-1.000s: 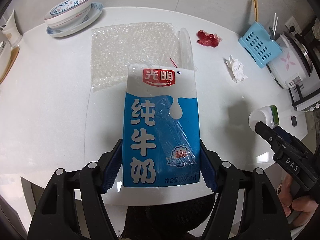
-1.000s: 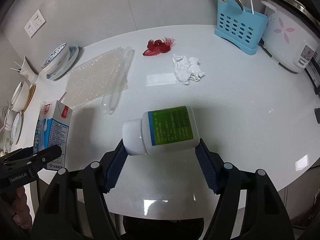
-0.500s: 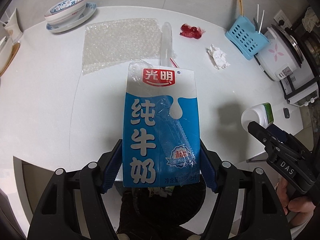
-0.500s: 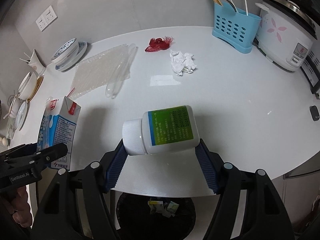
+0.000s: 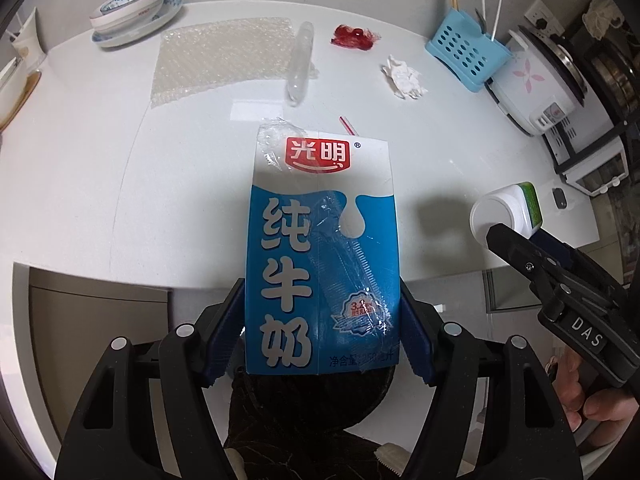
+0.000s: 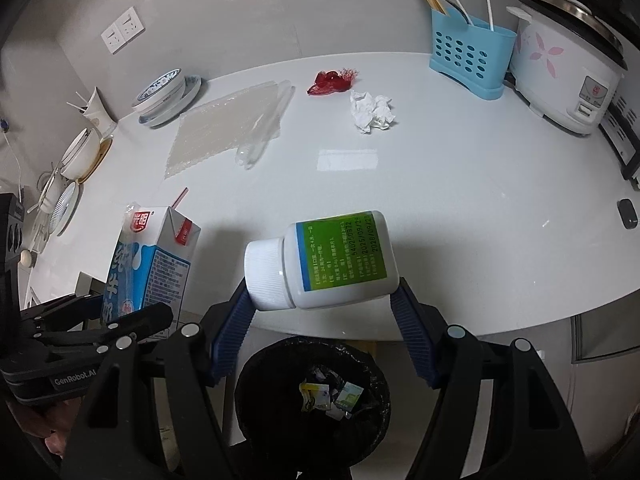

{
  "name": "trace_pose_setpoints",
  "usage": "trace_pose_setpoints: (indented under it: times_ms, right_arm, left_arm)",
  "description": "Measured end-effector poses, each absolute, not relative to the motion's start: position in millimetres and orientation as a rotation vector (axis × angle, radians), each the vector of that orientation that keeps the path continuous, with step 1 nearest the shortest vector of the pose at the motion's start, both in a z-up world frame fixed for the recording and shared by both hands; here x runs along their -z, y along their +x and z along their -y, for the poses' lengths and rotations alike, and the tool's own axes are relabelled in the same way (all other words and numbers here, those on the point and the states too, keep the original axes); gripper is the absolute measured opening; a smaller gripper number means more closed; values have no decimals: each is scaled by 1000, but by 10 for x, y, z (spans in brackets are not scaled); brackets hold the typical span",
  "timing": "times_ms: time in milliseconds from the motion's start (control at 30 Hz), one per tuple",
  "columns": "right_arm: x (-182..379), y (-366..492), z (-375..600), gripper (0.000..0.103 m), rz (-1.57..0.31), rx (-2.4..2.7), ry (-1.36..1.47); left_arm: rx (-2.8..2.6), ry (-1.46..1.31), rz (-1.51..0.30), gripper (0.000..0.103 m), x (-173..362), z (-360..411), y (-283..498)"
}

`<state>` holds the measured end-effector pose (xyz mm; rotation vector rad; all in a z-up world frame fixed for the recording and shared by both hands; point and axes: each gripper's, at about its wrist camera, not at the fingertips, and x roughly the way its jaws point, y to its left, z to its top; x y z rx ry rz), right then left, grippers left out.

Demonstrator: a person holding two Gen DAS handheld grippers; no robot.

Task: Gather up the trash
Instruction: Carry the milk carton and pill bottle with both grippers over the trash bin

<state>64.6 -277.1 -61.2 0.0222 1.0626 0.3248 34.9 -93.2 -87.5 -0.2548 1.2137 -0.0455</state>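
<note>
My left gripper [image 5: 320, 328] is shut on a blue and white milk carton [image 5: 320, 248] with a red straw; the carton [image 6: 150, 260] also shows at the left of the right wrist view. Between the blue pads of my right gripper [image 6: 322, 300], shut on it, lies a white pill bottle [image 6: 324, 260] with a green label, on its side; the bottle [image 5: 506, 210] shows at the right of the left wrist view. Both hang past the white counter's front edge, above a black-lined trash bin [image 6: 312, 396] holding a few scraps. On the counter lie bubble wrap [image 6: 224, 128], a crumpled tissue [image 6: 370, 112] and a red wrapper [image 6: 330, 80].
A blue cutlery holder [image 6: 468, 56] and a white rice cooker [image 6: 568, 68] stand at the back right. Stacked bowls and a plate [image 6: 168, 96] sit at the back left, more dishes [image 6: 80, 156] along the left edge. A small dark object [image 6: 626, 214] lies at the counter's right.
Both grippers have drawn back from the counter with their loads. The counter's front edge and the black bin below have come into view under them.
</note>
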Motion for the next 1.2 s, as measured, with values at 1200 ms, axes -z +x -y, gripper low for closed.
trace_pose_setpoints:
  times_ms: [1200]
  right_arm:
    - [1351,-359,2966,66,-1166,-330,-88]
  left_arm:
    - [80,-264,-1349,68,1927,1228,-486]
